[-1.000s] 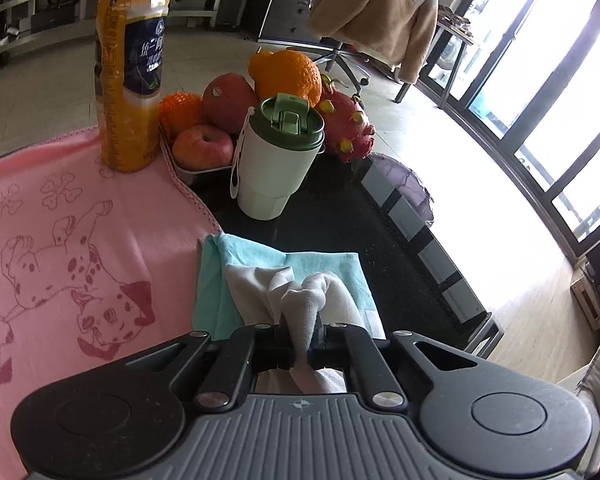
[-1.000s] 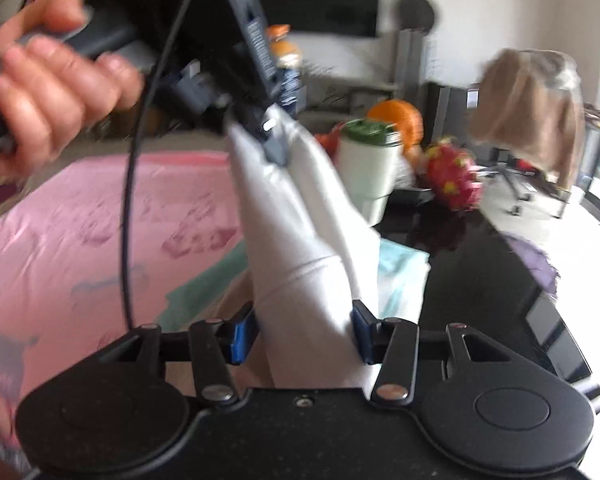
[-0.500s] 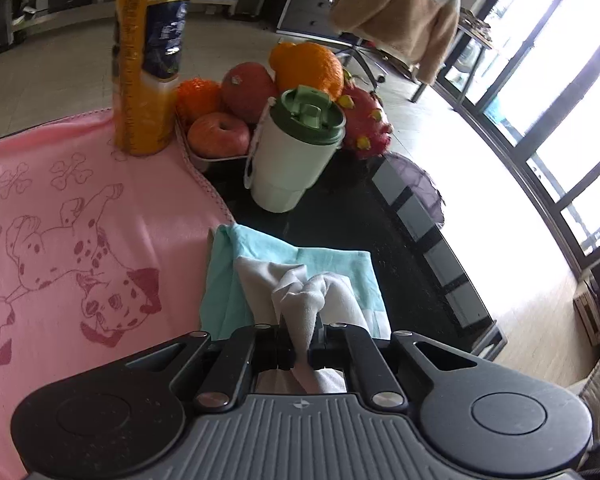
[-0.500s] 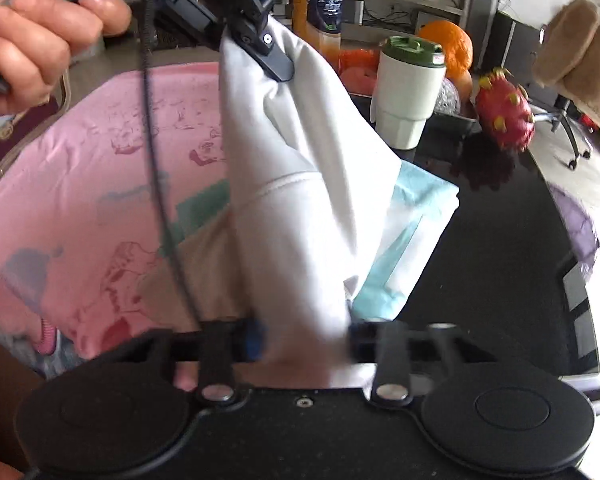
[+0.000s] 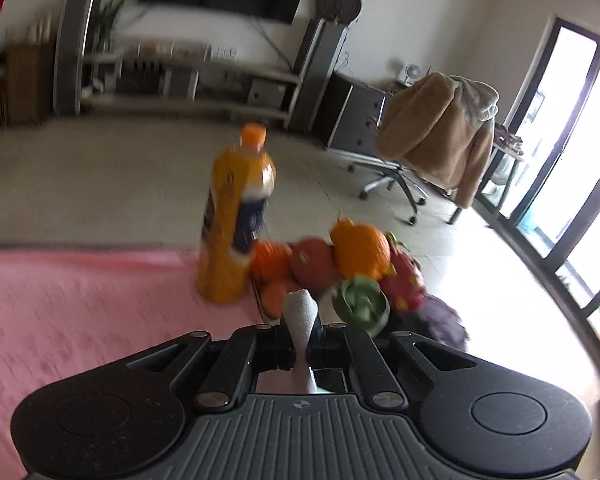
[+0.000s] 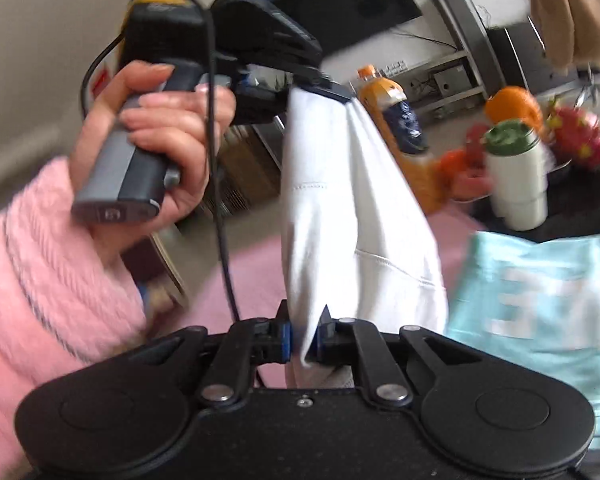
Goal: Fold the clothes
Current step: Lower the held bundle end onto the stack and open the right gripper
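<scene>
Above the pink printed cloth that covered the surface, a white cotton garment hung stretched between the two tools, clear of the cloth as far as I could see. The left gripper, held in a hand with a fluffy pink sleeve, was up high and clenched on the garment's top corner; from its own view only a small white tuft poked out between its fingers, which were pressed tight together. The right gripper sat lower down, and its blue-padded fingers had just been closing, with the lower edge of the white garment between them; they looked clamped on that edge now.

I judged the folding of this piece hardly begun. It had been picked up at two points and pulled into a long strip, but no crease had been laid and it was not yet flat. What was left, by my reckoning, was to lay it down, fold it over and set it aside.

Right of the hanging garment, a light teal garment with white blocks lay flat on the dark part of the surface, seemingly folded already. Beyond the pink cloth stood a tall orange juice bottle, a white tumbler with a green lid and a dish of fruit.
</scene>
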Available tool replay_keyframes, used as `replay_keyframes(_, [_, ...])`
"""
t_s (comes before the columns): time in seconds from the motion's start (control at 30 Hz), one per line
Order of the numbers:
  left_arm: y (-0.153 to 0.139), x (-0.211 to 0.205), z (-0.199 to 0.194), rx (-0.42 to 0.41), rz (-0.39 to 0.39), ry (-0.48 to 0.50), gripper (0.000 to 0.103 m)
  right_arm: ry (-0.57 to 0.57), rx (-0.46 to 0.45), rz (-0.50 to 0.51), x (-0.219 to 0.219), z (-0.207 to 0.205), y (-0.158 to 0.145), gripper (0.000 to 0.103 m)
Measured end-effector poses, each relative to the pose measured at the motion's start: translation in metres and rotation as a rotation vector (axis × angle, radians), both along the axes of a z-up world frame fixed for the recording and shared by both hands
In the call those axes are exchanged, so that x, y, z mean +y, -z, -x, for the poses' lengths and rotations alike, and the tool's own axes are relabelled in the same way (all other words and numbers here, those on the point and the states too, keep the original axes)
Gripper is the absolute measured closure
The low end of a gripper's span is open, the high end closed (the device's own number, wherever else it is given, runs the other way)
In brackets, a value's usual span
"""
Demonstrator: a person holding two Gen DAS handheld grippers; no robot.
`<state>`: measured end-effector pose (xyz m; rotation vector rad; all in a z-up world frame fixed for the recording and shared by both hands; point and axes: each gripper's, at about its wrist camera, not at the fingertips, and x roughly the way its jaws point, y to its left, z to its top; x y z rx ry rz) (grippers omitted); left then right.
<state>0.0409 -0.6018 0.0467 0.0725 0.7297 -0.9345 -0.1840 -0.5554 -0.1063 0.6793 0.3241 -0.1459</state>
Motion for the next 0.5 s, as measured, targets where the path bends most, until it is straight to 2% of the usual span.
replay_keyframes(0.13, [0.008,-0.046,0.025,-0.100,-0.077,0.072,0.099,0.057,-0.087,-0.167,-0.026,0.009,0.022,0.093])
replay_keyframes(0.2, [0.029,-0.079,0.044,-0.117,-0.127,0.132,0.099,0.109,-0.101,-0.273,-0.045,0.026,0.040,0.093])
replay_keyframes(0.23, [0.039,-0.095,0.053,-0.125,-0.153,0.161,0.094,0.149,-0.100,-0.320,-0.056,0.037,0.050,0.093])
replay_keyframes(0.33, [0.079,-0.120,0.079,-0.144,-0.234,0.216,0.075,0.365,-0.027,-0.452,-0.084,0.078,0.088,0.093])
replay_keyframes(0.4, [0.106,-0.136,0.097,-0.157,-0.287,0.253,0.075,0.538,0.078,-0.573,-0.100,0.105,0.114,0.090])
replay_keyframes(0.43, [0.118,-0.143,0.104,-0.159,-0.310,0.269,0.074,0.625,0.134,-0.636,-0.108,0.118,0.128,0.085])
replay_keyframes(0.5, [0.123,-0.127,0.093,-0.120,-0.294,0.260,0.069,0.686,0.165,-0.603,-0.108,0.128,0.123,0.075])
